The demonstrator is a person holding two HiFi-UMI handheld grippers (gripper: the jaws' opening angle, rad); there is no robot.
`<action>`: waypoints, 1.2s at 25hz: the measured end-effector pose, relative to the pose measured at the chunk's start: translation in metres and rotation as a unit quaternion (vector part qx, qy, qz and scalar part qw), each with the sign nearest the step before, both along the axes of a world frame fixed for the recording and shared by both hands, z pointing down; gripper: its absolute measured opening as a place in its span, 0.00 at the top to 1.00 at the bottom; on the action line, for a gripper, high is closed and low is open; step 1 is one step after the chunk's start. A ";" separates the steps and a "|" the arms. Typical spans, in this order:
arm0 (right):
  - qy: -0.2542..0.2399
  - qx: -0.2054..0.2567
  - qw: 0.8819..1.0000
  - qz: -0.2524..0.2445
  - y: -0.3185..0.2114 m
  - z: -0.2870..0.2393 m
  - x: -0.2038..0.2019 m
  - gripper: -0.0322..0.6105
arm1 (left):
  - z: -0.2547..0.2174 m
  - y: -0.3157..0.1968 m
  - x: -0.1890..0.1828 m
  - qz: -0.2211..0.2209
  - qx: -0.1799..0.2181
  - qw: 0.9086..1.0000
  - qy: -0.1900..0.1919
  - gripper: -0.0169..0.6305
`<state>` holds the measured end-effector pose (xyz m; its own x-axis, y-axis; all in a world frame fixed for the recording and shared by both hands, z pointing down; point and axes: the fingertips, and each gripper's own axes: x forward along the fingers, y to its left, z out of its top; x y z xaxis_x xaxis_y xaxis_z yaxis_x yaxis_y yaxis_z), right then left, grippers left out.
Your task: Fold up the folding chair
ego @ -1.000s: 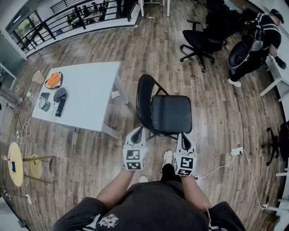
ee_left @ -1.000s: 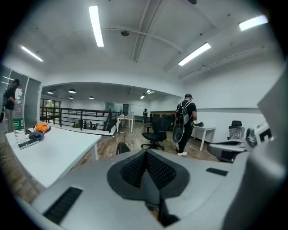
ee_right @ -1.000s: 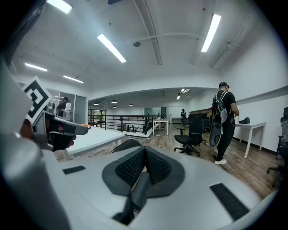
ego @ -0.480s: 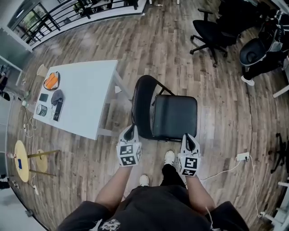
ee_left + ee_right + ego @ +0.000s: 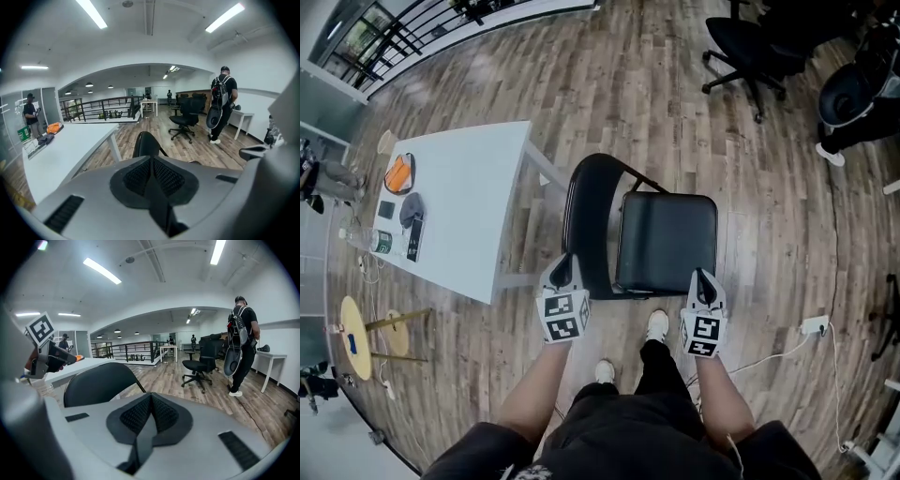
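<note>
The folding chair [image 5: 666, 242] stands unfolded on the wood floor, its black seat flat and its curved backrest [image 5: 581, 220] to the left. My left gripper [image 5: 563, 270] is shut and empty, just short of the backrest's near edge. At the seat's near right corner my right gripper [image 5: 702, 276] is likewise shut, holding nothing. In the left gripper view the shut left gripper [image 5: 151, 161] points at the backrest [image 5: 144, 145], seen edge-on. The right gripper view shows the shut right gripper [image 5: 149, 401] with the backrest [image 5: 101, 383] ahead on the left.
A white table [image 5: 459, 211] with an orange item and small things stands left of the chair. An office chair [image 5: 750, 47] and a person [image 5: 862, 89] are at the far right. A power strip [image 5: 814, 325] with its cable lies on the floor. My shoes [image 5: 656, 325] are near the seat.
Both grippers have moved forward and down, closer to the chair. The left one now sits by the backrest and the right one by the seat's corner. Both jaws stay shut.
</note>
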<state>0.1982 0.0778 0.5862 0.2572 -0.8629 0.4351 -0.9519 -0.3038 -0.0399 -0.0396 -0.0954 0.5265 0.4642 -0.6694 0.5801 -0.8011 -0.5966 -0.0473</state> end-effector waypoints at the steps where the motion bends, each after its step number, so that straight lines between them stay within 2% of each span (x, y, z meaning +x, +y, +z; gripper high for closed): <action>1: -0.007 -0.007 1.000 -0.001 0.001 0.009 0.004 0.93 | 0.005 -0.002 0.000 0.002 -0.004 1.000 -0.013 0.92; 4: -0.027 -0.023 0.999 -0.006 0.000 0.032 0.017 0.93 | 0.014 -0.013 0.001 0.016 -0.024 0.999 -0.039 0.75; 8: -0.064 -0.042 0.997 -0.018 -0.002 0.061 0.030 0.92 | 0.027 -0.028 0.003 0.024 -0.073 0.996 -0.052 0.67; 9: -0.075 -0.050 0.996 -0.024 -0.001 0.071 0.033 0.90 | 0.033 -0.030 0.005 0.027 -0.089 0.994 -0.054 0.65; 11: -0.098 -0.067 0.992 -0.034 0.002 0.090 0.038 0.72 | 0.045 -0.032 0.010 0.036 -0.116 0.991 -0.059 0.63; 13: -0.119 -0.083 0.989 -0.038 0.004 0.111 0.046 0.67 | 0.055 -0.035 0.015 0.044 -0.133 0.988 -0.065 0.62; 17: -0.161 -0.116 0.980 -0.026 0.013 0.154 0.069 0.61 | 0.061 -0.039 0.020 0.052 -0.143 0.985 -0.081 0.62; 22: -0.213 -0.179 0.960 -0.030 0.026 0.223 0.089 0.54 | 0.061 -0.044 0.021 0.051 -0.164 0.983 -0.070 0.62; 27: -0.247 -0.223 0.942 -0.033 0.033 0.281 0.106 0.52 | 0.067 -0.072 0.013 0.034 -0.155 0.984 -0.076 0.62; 30: -0.268 -0.245 0.931 -0.031 0.036 0.318 0.113 0.50 | 0.073 -0.088 0.015 0.041 -0.158 0.984 -0.067 0.62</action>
<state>0.3110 0.1142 0.9037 -0.1537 -0.5321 0.8326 -0.8514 -0.3563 -0.3849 -0.0243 -0.1836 0.5990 0.4146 -0.4092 0.8128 -0.7493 -0.6604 0.0497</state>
